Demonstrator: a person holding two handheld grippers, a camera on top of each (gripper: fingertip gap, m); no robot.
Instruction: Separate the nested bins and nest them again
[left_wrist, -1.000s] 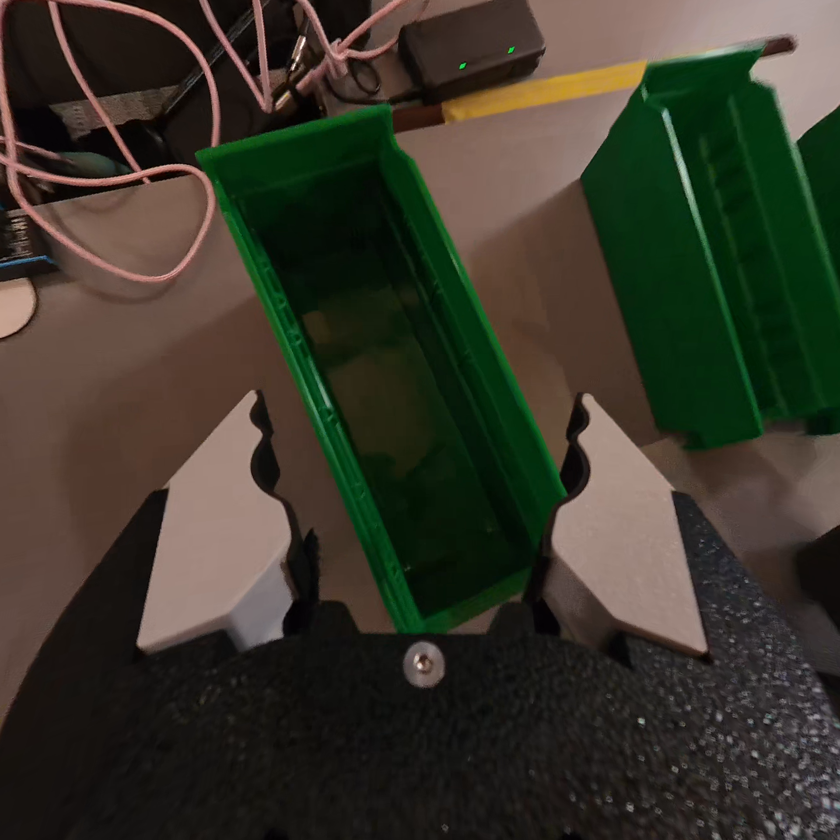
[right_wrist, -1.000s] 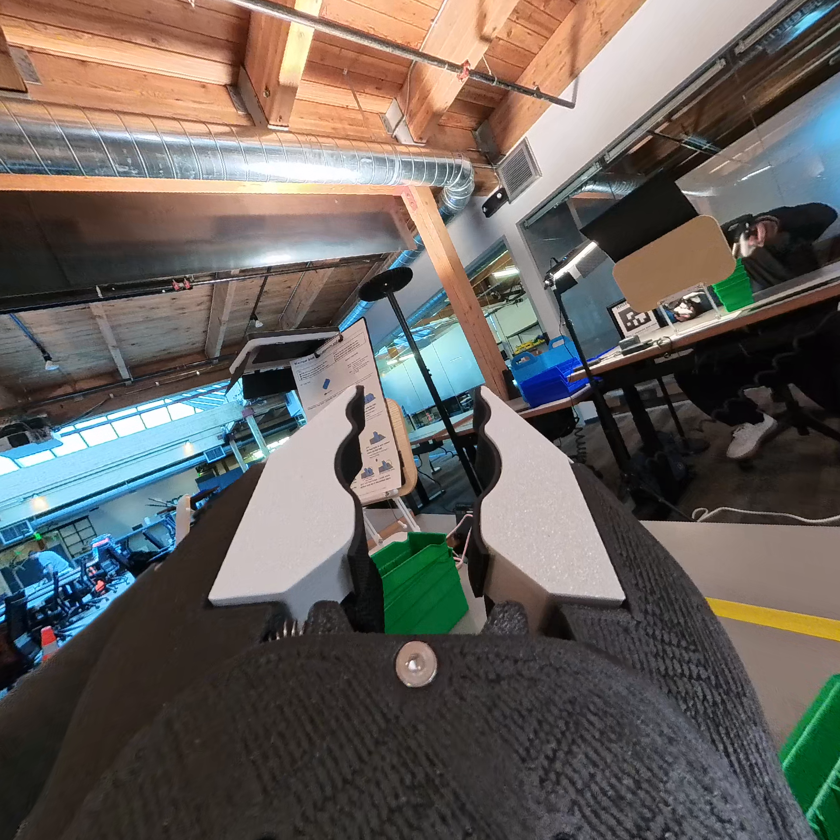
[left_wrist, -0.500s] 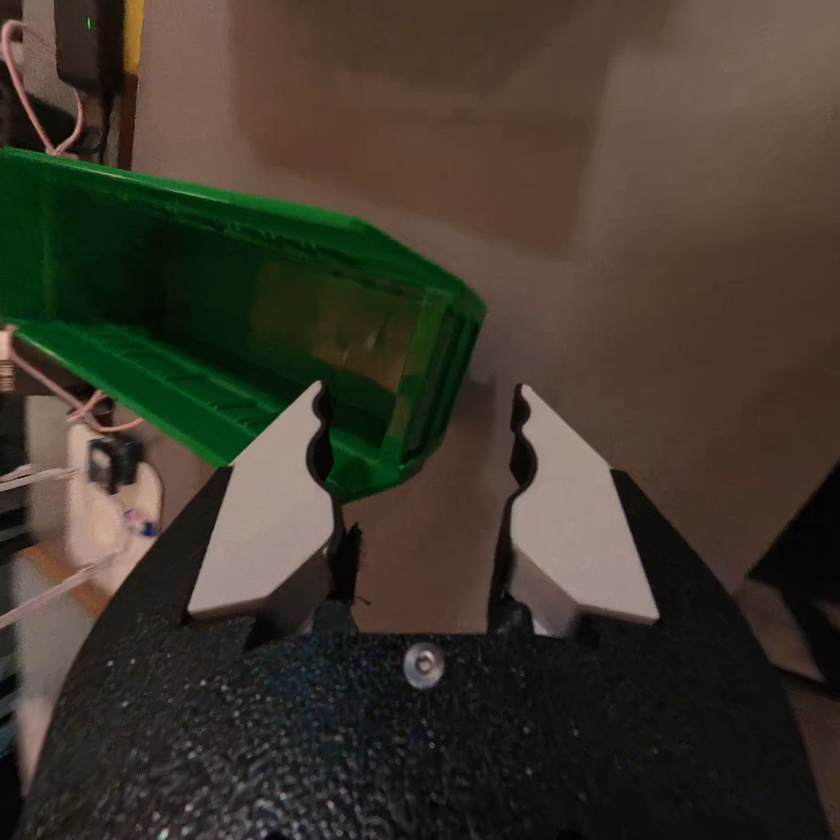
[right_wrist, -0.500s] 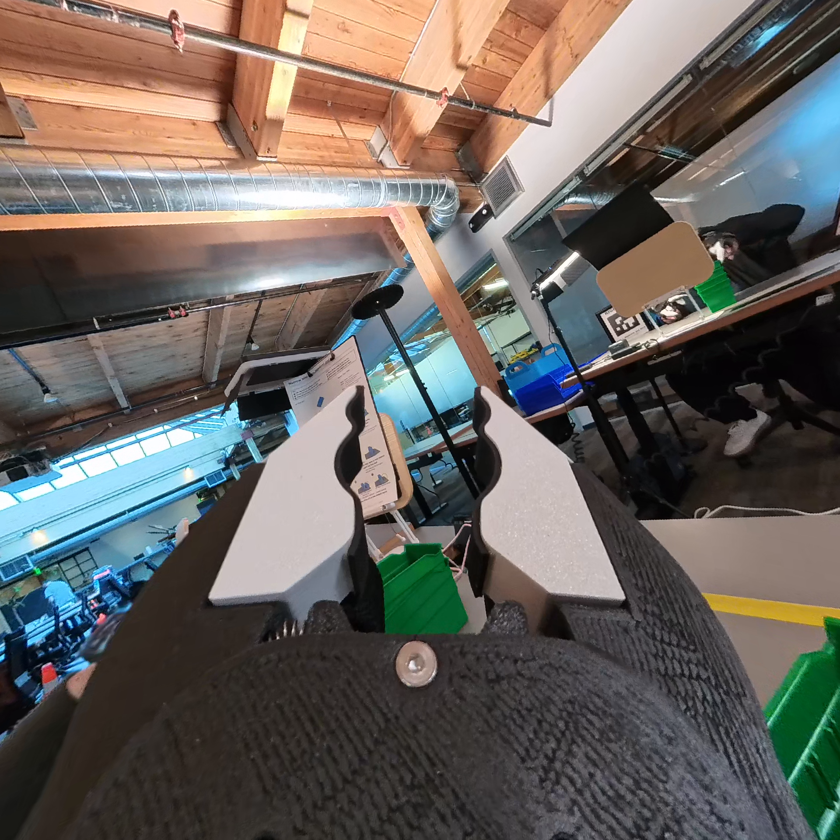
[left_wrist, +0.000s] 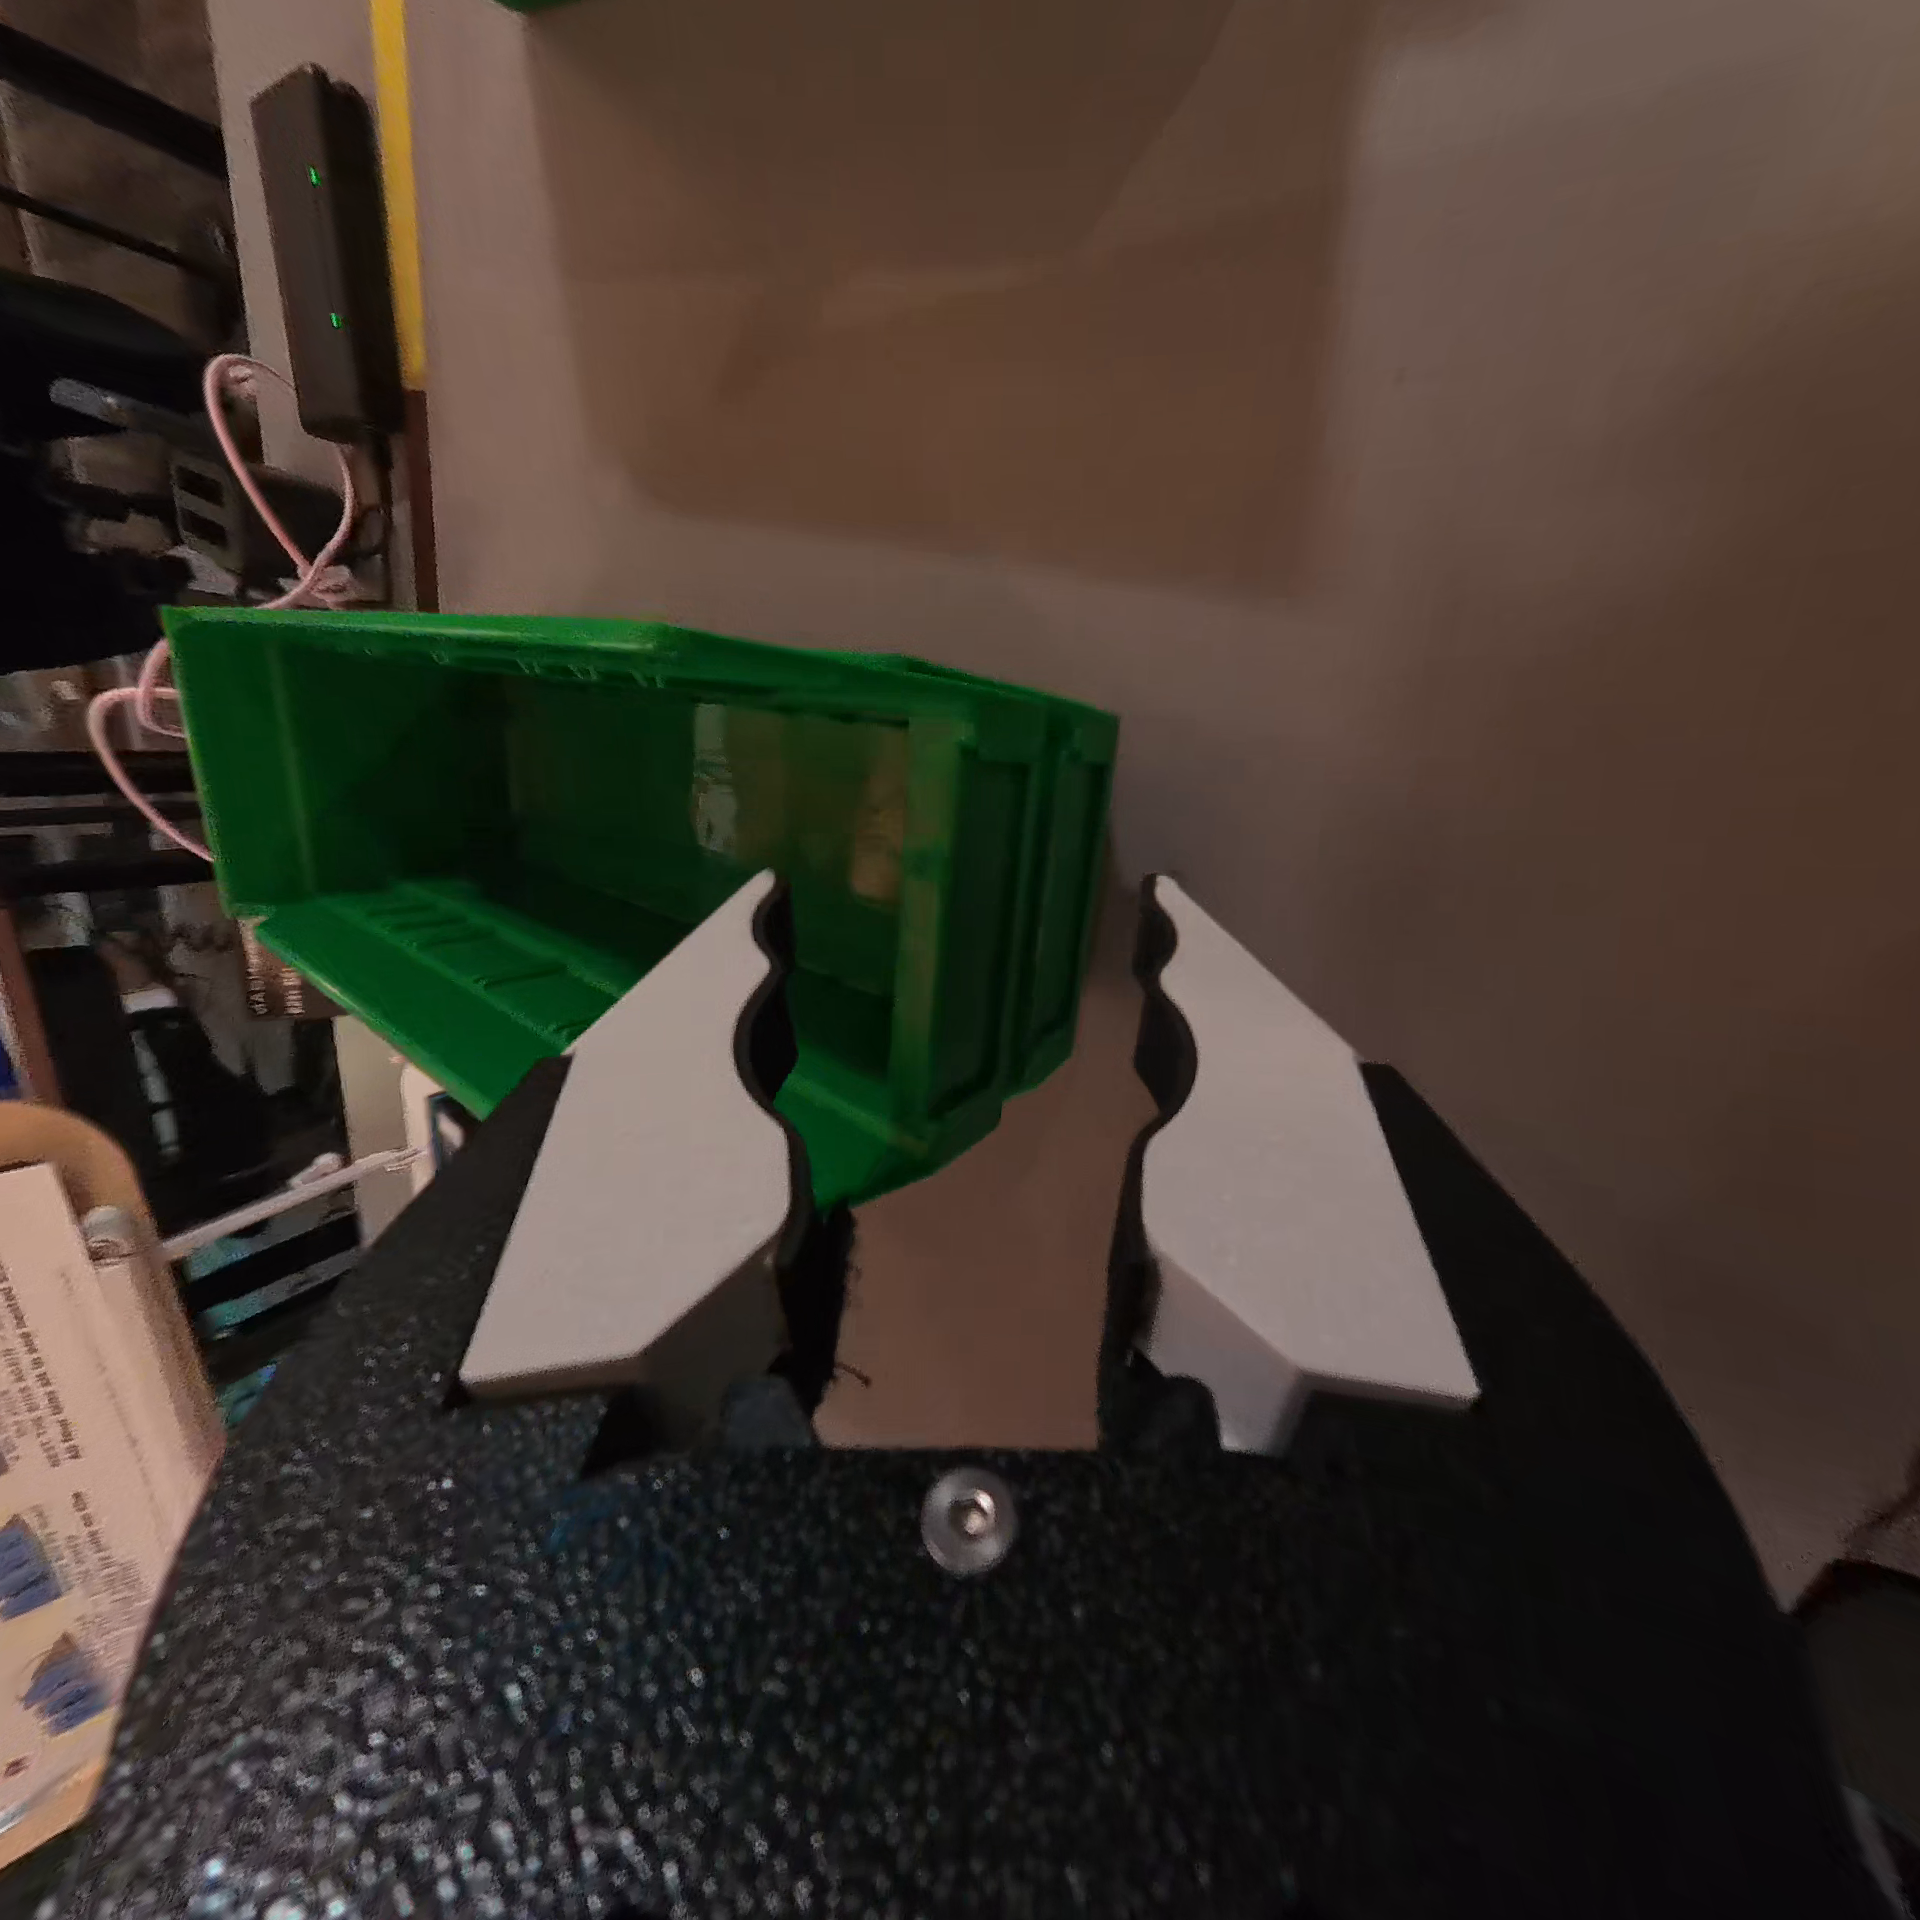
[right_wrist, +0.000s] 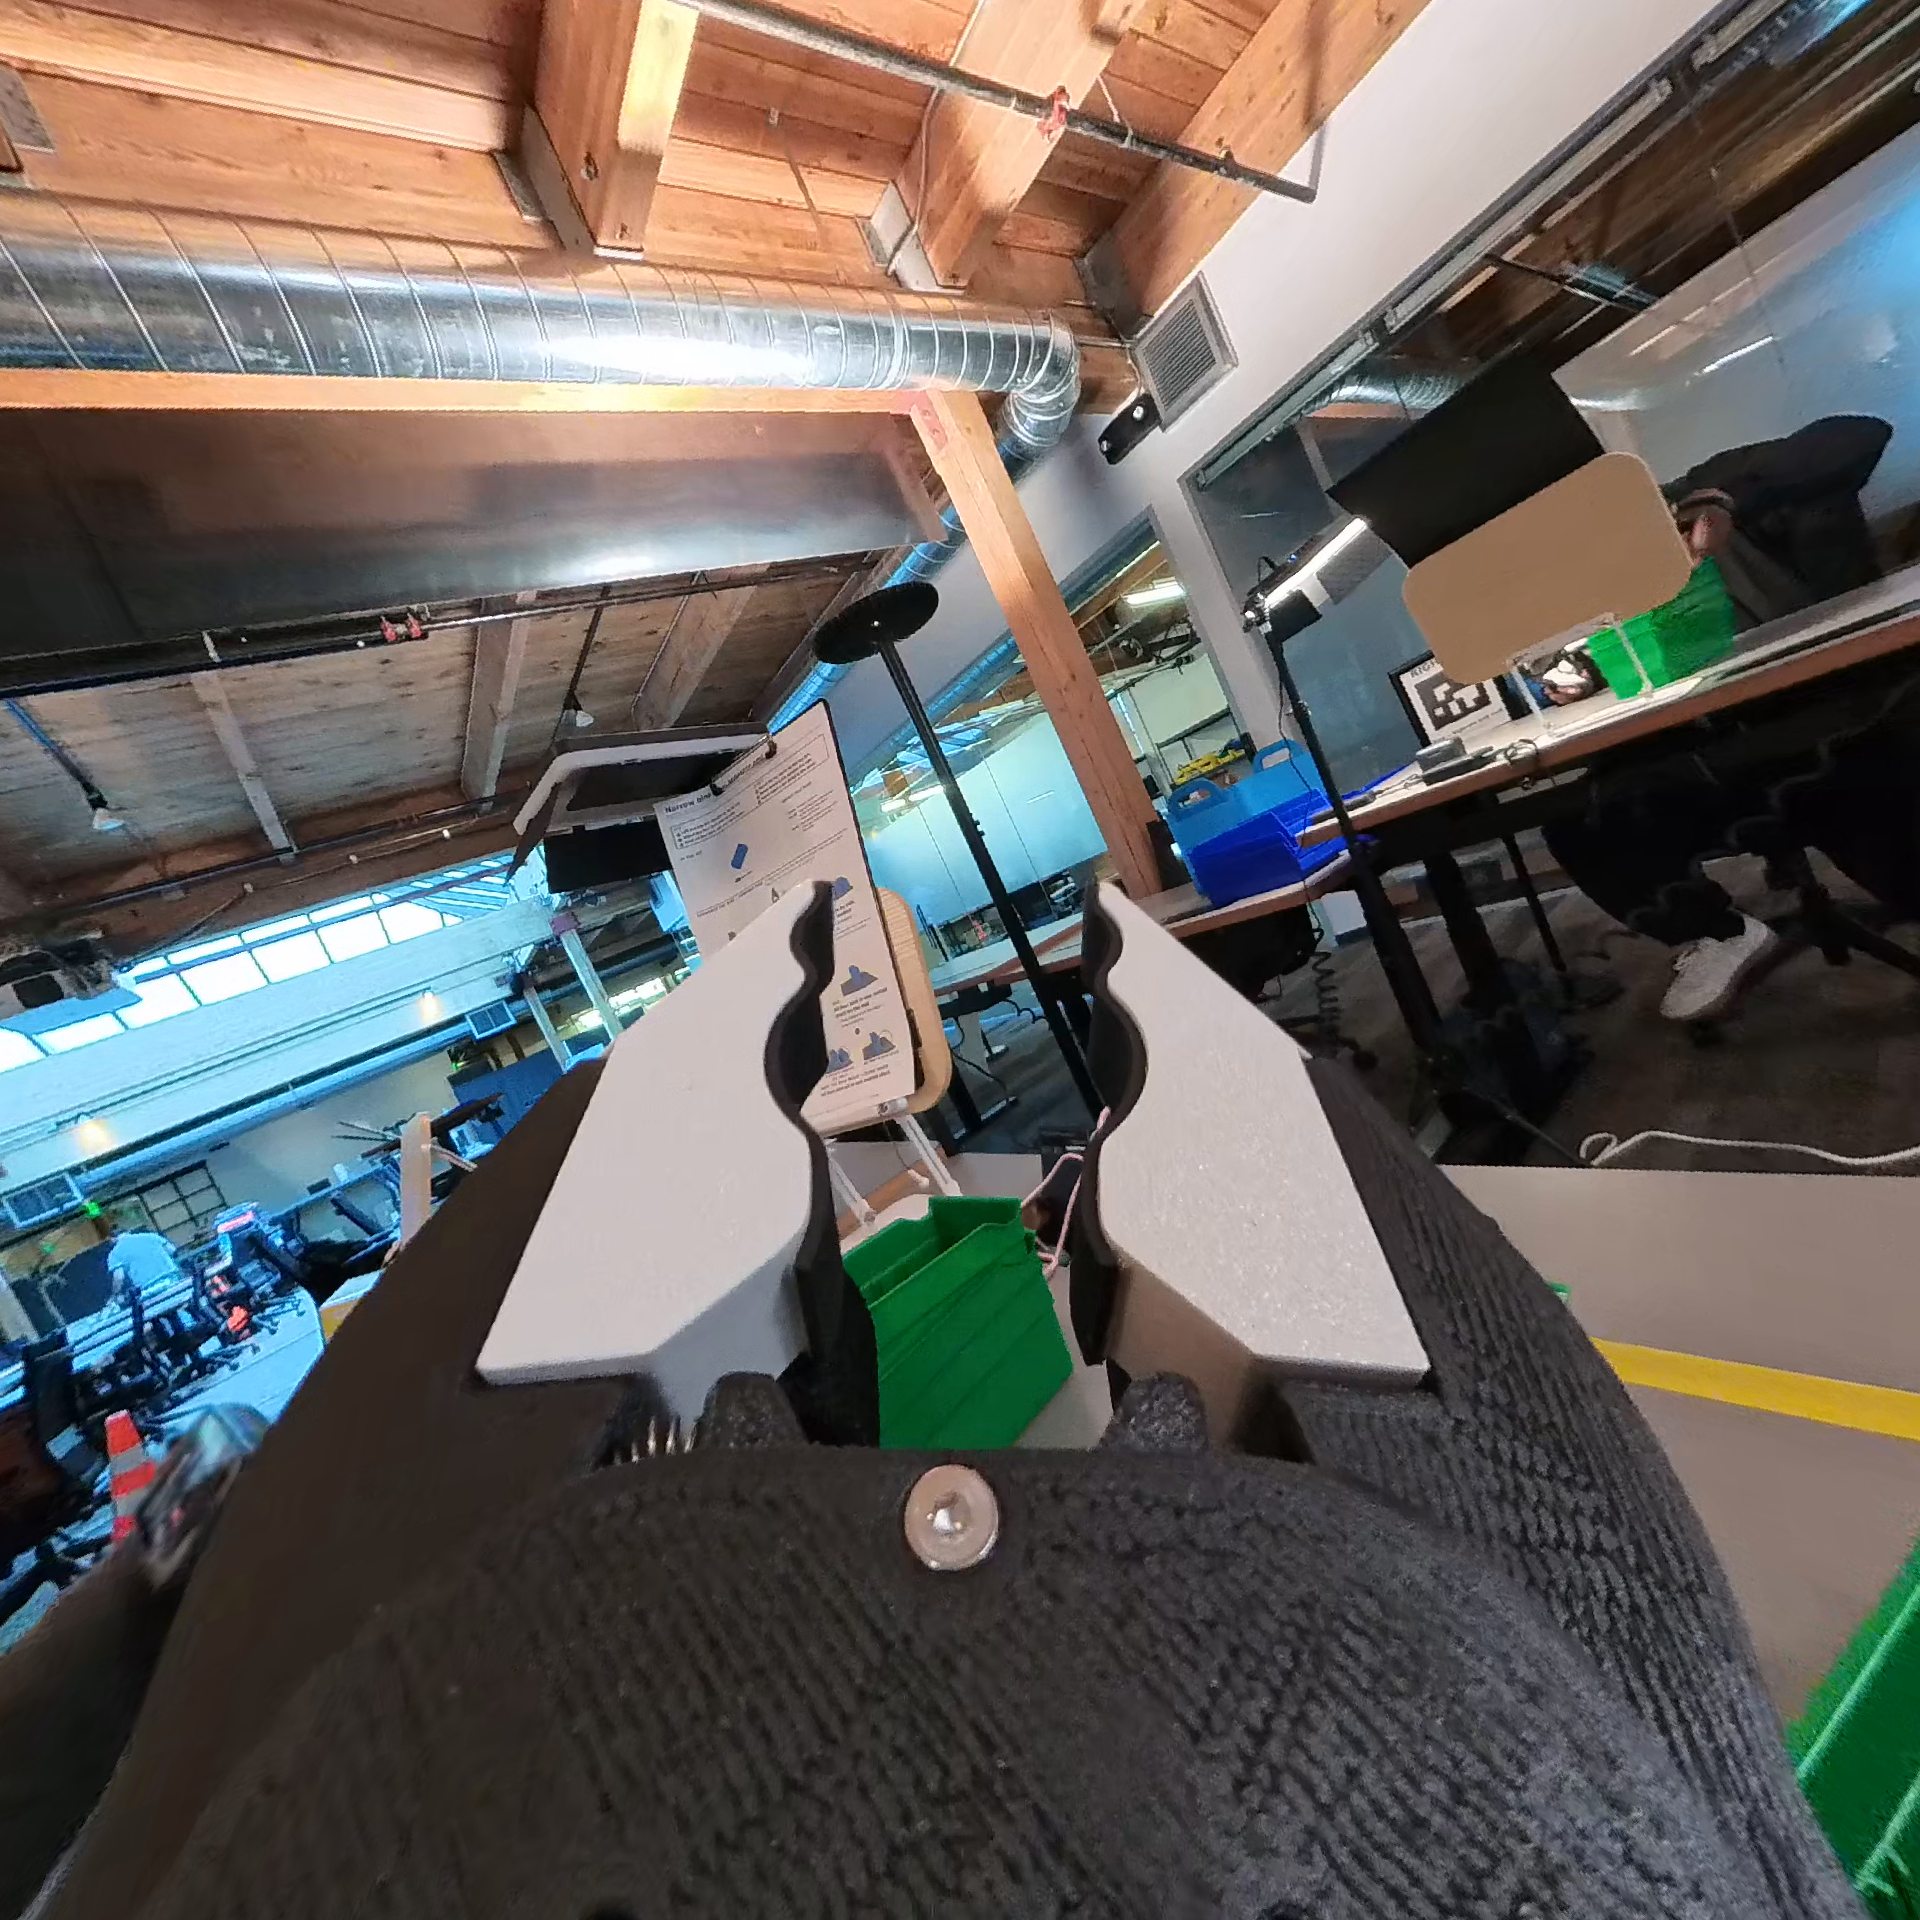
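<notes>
Left wrist view shows the left tool (left_wrist: 961, 914) released, its jaws spread with only bare table (left_wrist: 1455, 520) between them. A green bin (left_wrist: 582, 831) lies on that table beside the left finger, apart from the tool, its open mouth turned toward the camera. The far end looks doubled, so a second bin may sit under it, though the blur makes that uncertain. A sliver of another green bin (left_wrist: 540, 4) shows at the top edge, well apart from the first.

Right wrist view points up toward the room; the right tool (right_wrist: 956, 914) is also released and grasps nothing. Between its fingers a green bin (right_wrist: 961, 1340) stands on the table farther off, and another green bin (right_wrist: 1865, 1745) shows at the lower right corner.

Judging by bins lying apart, separation seems at least partly done. Nesting them again appears to remain, and neither tool has a bin in hand yet.
</notes>
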